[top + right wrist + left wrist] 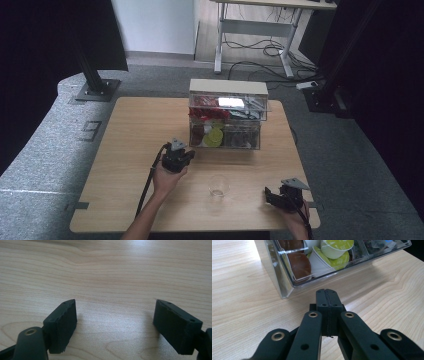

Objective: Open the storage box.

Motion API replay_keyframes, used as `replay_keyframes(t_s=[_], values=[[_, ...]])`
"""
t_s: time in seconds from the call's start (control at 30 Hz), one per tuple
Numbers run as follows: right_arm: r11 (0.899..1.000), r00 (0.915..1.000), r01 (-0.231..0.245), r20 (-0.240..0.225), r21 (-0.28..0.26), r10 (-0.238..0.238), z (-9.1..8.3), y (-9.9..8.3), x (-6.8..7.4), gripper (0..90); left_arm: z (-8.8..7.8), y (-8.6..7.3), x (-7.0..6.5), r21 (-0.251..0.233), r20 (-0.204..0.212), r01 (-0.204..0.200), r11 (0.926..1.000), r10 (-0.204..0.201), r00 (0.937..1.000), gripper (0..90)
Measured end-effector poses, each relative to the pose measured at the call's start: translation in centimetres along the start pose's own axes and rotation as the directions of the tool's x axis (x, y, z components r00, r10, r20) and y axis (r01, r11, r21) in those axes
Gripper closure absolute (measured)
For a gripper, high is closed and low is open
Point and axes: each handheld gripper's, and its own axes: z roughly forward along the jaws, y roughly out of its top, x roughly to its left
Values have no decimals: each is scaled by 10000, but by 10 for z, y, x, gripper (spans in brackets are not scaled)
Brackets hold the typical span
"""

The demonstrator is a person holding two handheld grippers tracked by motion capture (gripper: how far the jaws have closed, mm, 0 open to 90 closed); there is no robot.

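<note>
A clear acrylic drawer box (226,116) of round capsules stands at the far middle of the pale wood-grain bench (125,150). The left gripper (328,296), jaws pressed together on nothing, points just beside its corner. The right gripper (115,322) gapes over bare wood near a small glass cup (218,185). Grey carpet surrounds.

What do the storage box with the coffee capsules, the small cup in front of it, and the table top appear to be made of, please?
The storage box looks like clear glossy acrylic: its walls are see-through with bright edges, under an opaque beige lid. The small cup seems to be clear glass or plastic; which one is unclear. The table top shows pale wood grain with a smooth satin sheen, possibly laminate.
</note>
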Motion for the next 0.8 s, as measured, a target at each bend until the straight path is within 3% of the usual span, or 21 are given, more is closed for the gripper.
replay_keyframes(t_s=[0.4,0.67,0.8], values=[[10000,9999,-83,73,8,82,0,0,0,188,16,5,0,181,-8,-62,9998,62,10000,900],[10000,9999,-86,100,12,85,0,0,-1,188,19,10,6,120,-5,191,9997,-191,9998,900],[9999,9999,-107,113,-2,107,0,0,-1,188,19,12,2,156,8,4,9999,-4,10000,900]])
